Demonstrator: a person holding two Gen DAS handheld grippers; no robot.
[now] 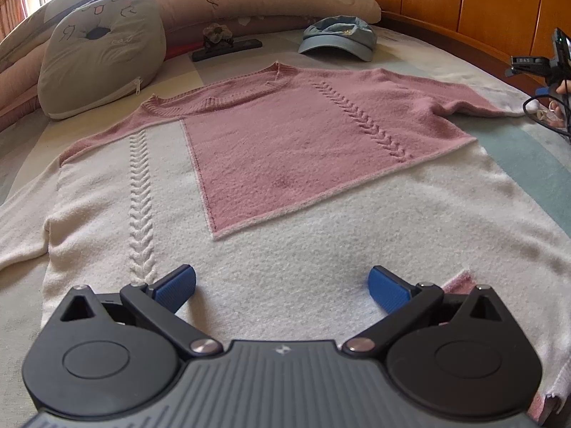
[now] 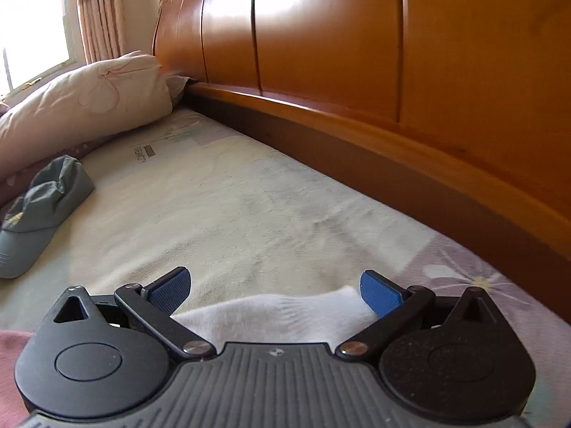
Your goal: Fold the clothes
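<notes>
1. Bed sheet (image 1: pixel 528 149) carries the pink-and-white knit sweater (image 1: pixel 271 178), spread flat, neckline toward 12 o'clock, one sleeve out at 9 o'clock, the other at 2 o'clock.
2. Sweater's white sleeve cuff (image 2: pixel 285 312) lies between the right gripper (image 2: pixel 275 290) fingers, which stand apart; close squarely on it before folding the sleeve inward.
3. Left gripper (image 1: pixel 282 287), fingers spread and holding nothing, hovers over the hem at 6 o'clock; I'd pin the body there.
4. Blue cap (image 1: pixel 337 37) at 12 o'clock sits clear.

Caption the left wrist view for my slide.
Open left gripper above pink-and-white knitted sweater spread on bed, blue cap beyond.
</notes>
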